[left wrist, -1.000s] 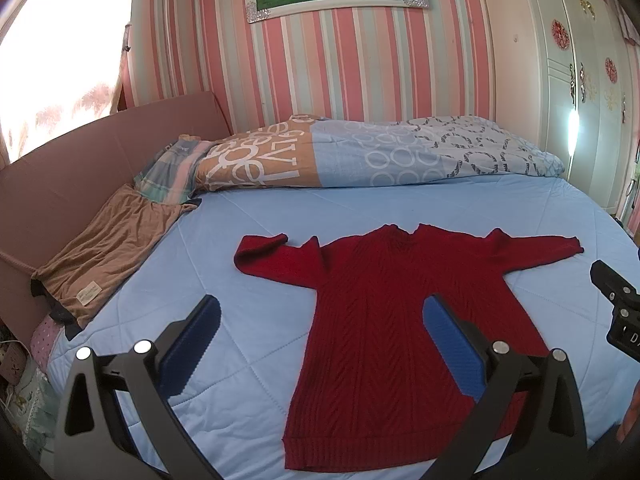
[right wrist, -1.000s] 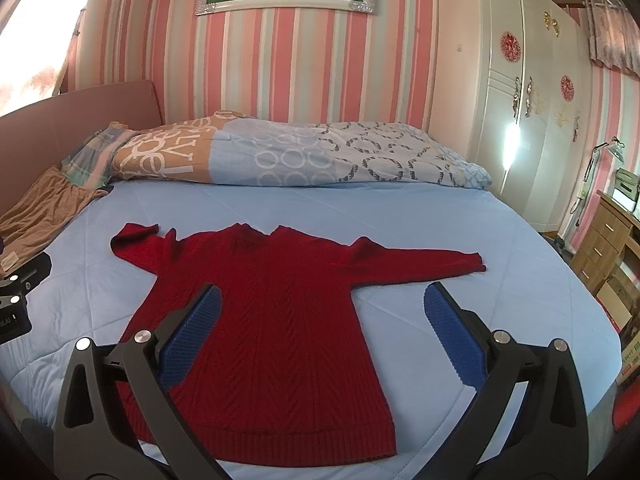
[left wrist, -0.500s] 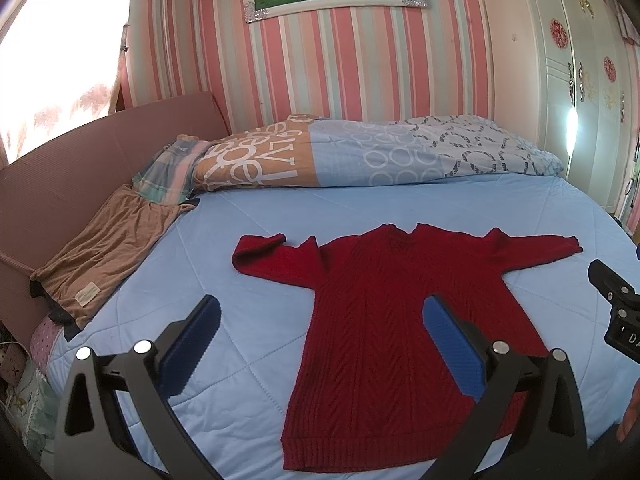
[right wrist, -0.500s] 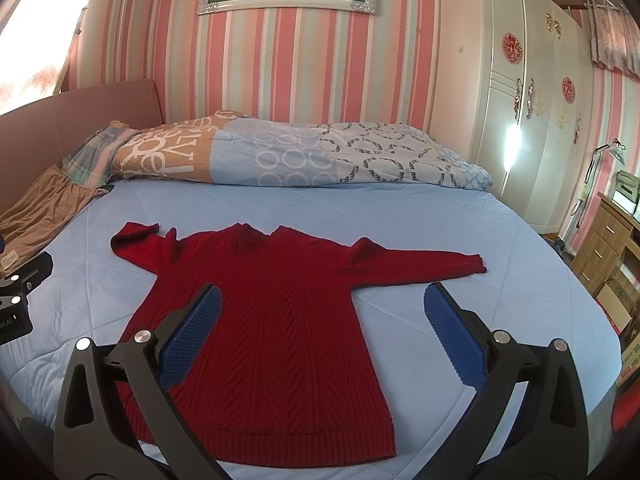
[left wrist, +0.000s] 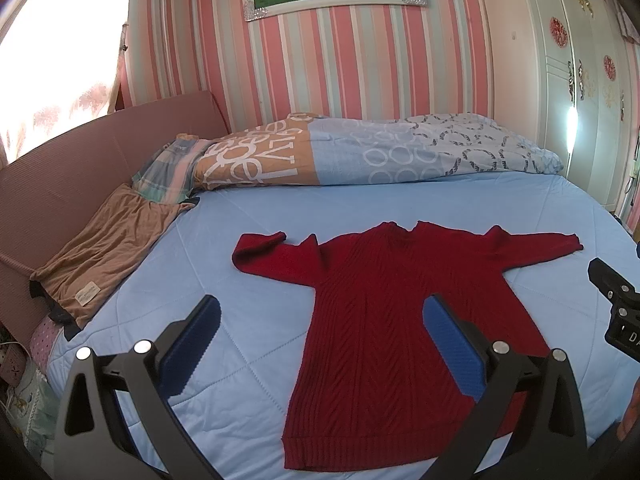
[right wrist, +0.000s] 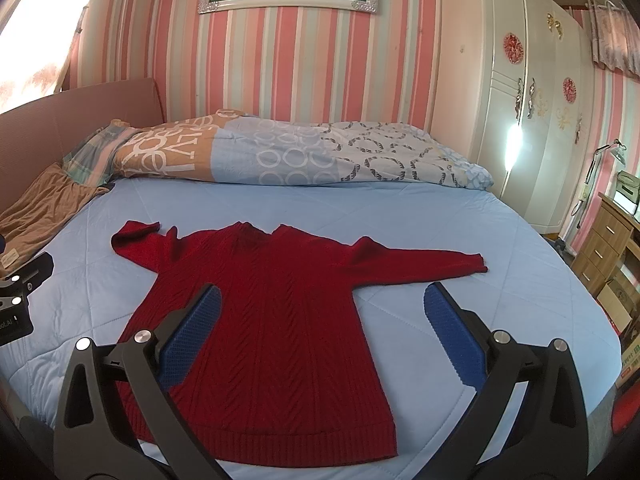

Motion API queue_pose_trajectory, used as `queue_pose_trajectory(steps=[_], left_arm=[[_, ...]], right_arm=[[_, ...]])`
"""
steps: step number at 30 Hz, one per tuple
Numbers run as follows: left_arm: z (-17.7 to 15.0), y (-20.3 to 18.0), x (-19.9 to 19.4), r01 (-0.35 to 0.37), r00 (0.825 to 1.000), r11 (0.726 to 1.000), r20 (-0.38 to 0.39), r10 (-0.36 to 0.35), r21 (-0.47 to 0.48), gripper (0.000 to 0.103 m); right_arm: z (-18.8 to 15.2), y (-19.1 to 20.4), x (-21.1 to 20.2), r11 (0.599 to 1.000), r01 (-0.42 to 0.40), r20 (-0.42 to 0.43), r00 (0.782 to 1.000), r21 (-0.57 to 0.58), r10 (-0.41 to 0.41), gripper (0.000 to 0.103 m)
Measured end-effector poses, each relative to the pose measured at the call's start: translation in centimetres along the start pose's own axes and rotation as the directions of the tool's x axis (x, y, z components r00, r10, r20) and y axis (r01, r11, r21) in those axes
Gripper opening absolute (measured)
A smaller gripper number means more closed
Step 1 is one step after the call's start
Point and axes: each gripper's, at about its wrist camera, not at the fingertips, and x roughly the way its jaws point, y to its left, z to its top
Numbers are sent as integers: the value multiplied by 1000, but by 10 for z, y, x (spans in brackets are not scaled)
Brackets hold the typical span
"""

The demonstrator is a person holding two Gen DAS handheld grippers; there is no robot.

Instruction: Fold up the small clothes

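A red knit sweater [left wrist: 384,320] lies flat, front up, on the light blue bed [left wrist: 248,264], hem toward me and both sleeves spread out; it also shows in the right wrist view [right wrist: 276,320]. The left sleeve end is folded over on itself. My left gripper [left wrist: 320,344] is open and empty, held above the sweater's left side near the hem. My right gripper [right wrist: 320,336] is open and empty, held above the sweater's right side. Neither touches the cloth.
A rolled patterned quilt [left wrist: 360,152] lies along the far side of the bed. A tan garment [left wrist: 104,252] lies at the left by the pink headboard [left wrist: 80,164]. A white wardrobe [right wrist: 532,120] and a wooden drawer unit [right wrist: 608,248] stand at the right.
Both grippers have shifted only slightly; the sweater lies as before and both stay open.
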Motion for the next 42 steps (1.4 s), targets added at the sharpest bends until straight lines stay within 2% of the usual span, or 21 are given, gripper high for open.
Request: queue_pose_trajectory(steps=[19,24,33,42], left_arm=[[3,-7,1,-1,1000,1000,-4,1,5,102],[-8,-4,7,1,1000,1000,-10,-1,7,102],[-15,6,32,13,999,1000,-44,-12,1,102],[-7,9,60,14,998,1000,-66,-14,6,102]], right_arm=[[-6,7,10,1000,1,-16,1000,-8,-2,100],[-6,9,19,1000,-2,-25,1000,-9,2,100],[-7,15,41,1000,-2,-53,999,-16,1,100],[-1,19,65,1000,-1,-54,999,-15,0,100]])
